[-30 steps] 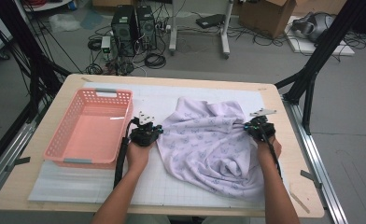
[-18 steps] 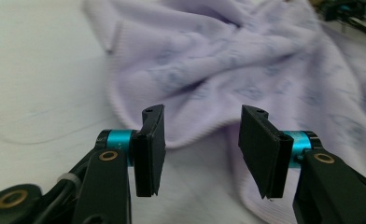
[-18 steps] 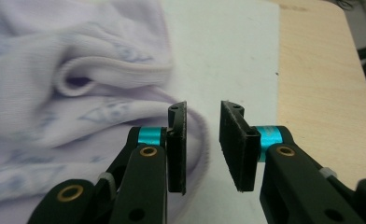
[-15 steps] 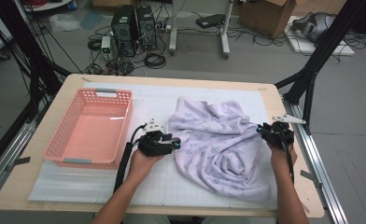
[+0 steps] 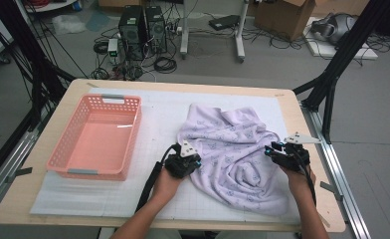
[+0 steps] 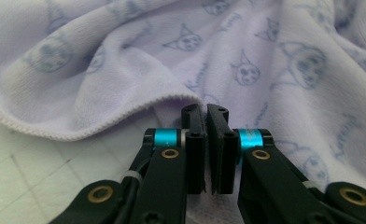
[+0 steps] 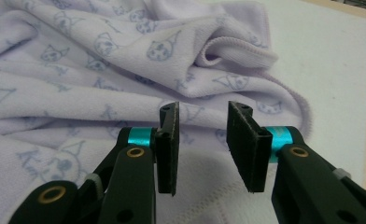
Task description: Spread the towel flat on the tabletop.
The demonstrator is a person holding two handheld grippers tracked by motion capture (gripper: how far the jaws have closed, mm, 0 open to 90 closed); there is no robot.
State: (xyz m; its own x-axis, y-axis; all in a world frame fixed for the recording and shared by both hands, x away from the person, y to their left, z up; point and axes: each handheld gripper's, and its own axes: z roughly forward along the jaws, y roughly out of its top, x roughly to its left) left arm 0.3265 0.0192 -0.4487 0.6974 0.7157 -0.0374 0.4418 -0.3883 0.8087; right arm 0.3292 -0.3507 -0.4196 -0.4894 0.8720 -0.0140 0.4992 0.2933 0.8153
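Lilac fleece blanket (image 5: 233, 149), one, between two grippers: left (image 5: 195, 162) fingers pressed together, empty; right (image 5: 270, 151) fingers just spreading, empty.

Lilac printed cloth, rumpled on the white mat

The cloth (image 5: 233, 154) is a soft, pale lilac piece of fleecy fabric printed all over with small grey-blue cat-like faces and bits of script. It lies crumpled to the right of the table's middle, spread unevenly and ridged with folds that swirl toward a hollow near its centre. Its far edge rises in a loose hump, and its near part spreads flatter toward the table's front edge. A stitched hem runs along the border (image 6: 78, 133), and one corner (image 7: 237, 46) is rolled over on itself.
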